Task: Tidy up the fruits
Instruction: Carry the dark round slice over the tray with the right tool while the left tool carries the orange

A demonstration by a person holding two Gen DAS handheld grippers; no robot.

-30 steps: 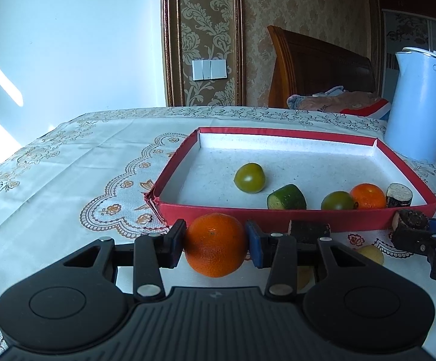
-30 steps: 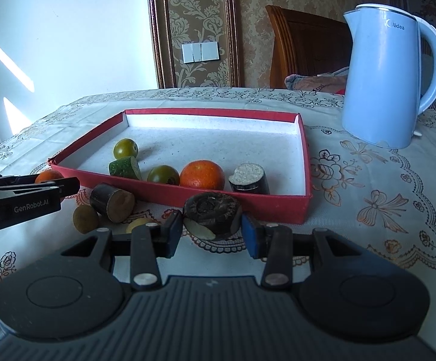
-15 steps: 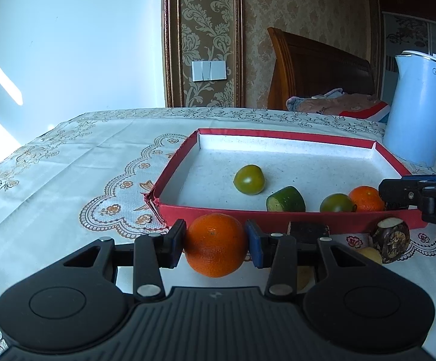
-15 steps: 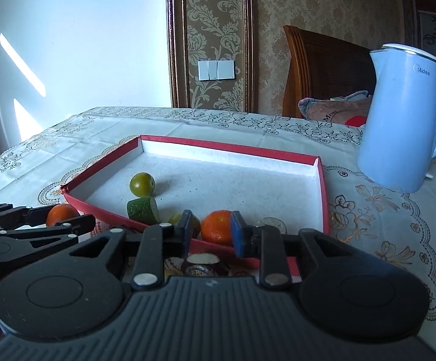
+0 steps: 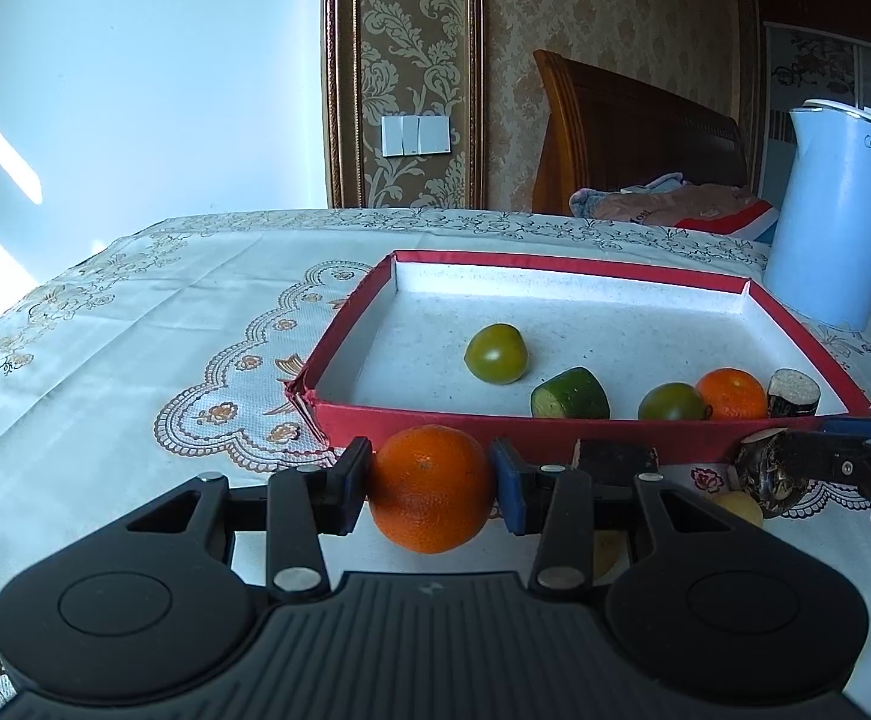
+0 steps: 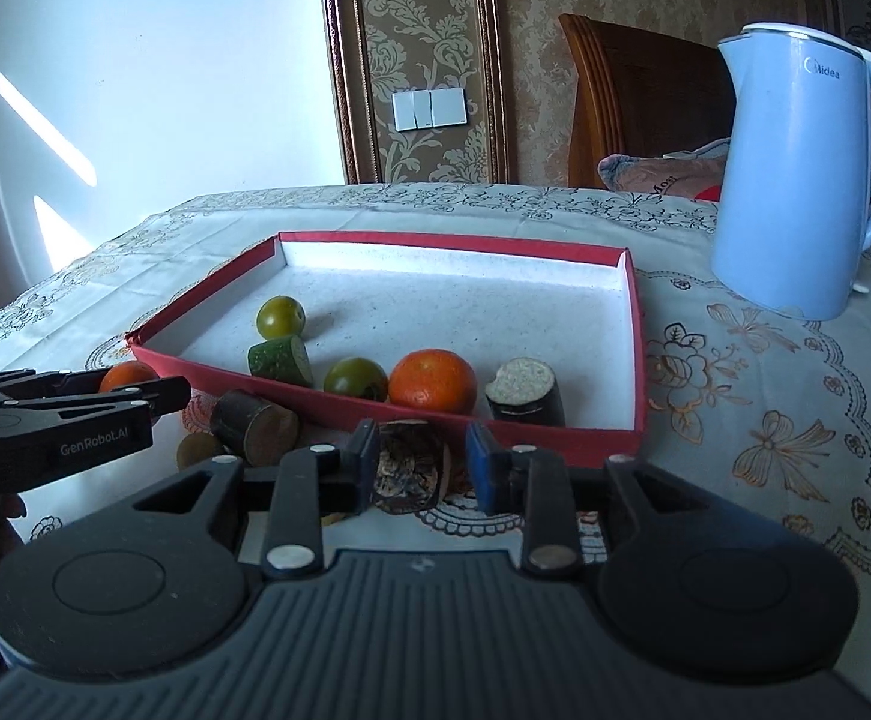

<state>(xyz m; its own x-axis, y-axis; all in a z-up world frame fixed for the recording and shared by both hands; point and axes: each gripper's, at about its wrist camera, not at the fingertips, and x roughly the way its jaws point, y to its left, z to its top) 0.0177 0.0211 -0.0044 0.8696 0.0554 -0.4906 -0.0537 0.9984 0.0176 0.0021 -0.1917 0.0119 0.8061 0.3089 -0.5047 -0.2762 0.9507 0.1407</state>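
Just before the red tray (image 5: 615,435), left gripper (image 5: 432,487) fingers clamp an orange (image 5: 431,489); right gripper (image 6: 417,468) fingers bracket a dark chunk (image 6: 408,474), grip uncertain.

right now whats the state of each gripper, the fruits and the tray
left gripper: shut on orange, outside the tray
orange: gripped, in front of the tray's near wall
right gripper: jaws around dark brown piece, grip unclear
dark brown piece: between the jaws, outside the tray
red tray: holds five pieces
kettle: upright, lid closed
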